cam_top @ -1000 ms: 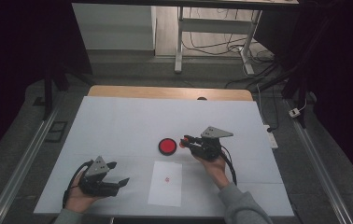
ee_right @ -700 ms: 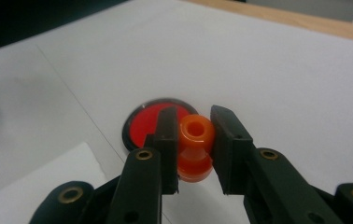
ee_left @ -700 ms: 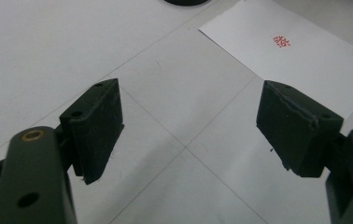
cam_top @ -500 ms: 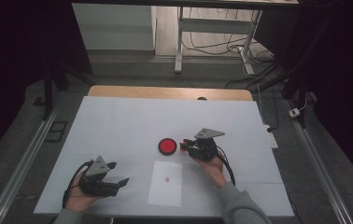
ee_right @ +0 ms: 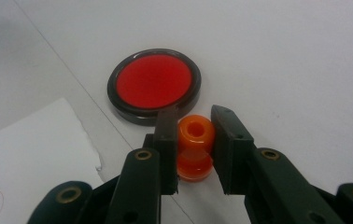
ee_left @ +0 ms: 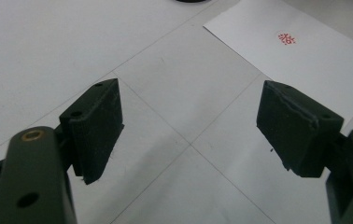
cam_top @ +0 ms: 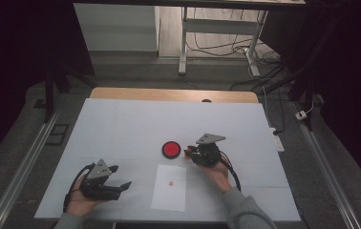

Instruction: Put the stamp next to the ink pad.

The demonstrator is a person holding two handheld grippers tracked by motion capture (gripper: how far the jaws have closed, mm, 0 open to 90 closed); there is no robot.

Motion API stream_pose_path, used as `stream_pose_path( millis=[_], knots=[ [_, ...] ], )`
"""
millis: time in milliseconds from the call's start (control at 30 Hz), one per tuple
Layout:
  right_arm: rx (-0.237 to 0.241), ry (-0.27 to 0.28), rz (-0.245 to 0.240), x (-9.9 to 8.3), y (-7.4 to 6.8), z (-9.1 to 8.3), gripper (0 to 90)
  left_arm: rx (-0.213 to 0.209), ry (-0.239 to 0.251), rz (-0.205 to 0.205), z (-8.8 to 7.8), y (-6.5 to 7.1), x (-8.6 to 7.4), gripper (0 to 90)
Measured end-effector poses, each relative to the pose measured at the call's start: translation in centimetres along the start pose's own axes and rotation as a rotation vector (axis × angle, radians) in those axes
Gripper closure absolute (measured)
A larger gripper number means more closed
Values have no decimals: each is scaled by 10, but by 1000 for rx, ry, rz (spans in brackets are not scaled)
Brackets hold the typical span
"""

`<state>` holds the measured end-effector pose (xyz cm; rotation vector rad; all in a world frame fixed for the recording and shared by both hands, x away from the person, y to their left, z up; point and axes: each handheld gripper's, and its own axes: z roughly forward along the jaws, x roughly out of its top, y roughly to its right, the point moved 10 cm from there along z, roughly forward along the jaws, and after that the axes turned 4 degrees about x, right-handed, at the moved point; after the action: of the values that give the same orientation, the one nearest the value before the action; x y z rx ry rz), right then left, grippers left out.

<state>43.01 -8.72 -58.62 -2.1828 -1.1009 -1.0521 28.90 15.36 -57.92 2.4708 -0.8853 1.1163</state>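
The orange stamp (ee_right: 194, 147) could be tipped or slid out of the right claw (ee_right: 193, 140) if it is pressed down crooked on the red ink pad (ee_right: 154, 84) just ahead on the desk (cam_top: 121, 124). The stamp is clamped between narrow jaws; the left claw (ee_left: 191, 126) is held wide, empty, near the stamped paper (ee_left: 305, 60).

1. Desk (cam_top: 121, 124): white top, thin seam lines crossing it; a bare wooden strip (cam_top: 169, 94) shows along the far edge.
2. Paper (cam_top: 170, 187): white sheet lying flat near the front edge of the desk, with a small red mark (cam_top: 171, 182) near its middle.
3. Floor behind the desk: a white table frame (cam_top: 184, 38) stands there, with loose cables (cam_top: 226, 47) beside it.
4. Metal rails (cam_top: 26, 162) run along both sides of the desk.
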Motion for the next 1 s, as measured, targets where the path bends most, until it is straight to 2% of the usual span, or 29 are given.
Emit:
stream_pose_path(
  millis=[100,200,300,633,800,1000],
  knots=[
    [0,-1,-2,0,-1,1,706,1,-1,1,0,0,0,229],
    [0,5,-3,1,0,0,583,1,0,2,0,0,1,229],
    [7,45,15,7,0,-4,527,0,2,-2,0,-1,1,229],
    [37,111,22,15,1,-24,489,5,0,-20,2,-6,0,228],
    [25,127,-2,16,1,-39,483,2,3,-26,2,-6,0,227],
    [7,159,-6,13,3,-62,481,1,-1,-35,2,-7,-1,227]
  ],
)
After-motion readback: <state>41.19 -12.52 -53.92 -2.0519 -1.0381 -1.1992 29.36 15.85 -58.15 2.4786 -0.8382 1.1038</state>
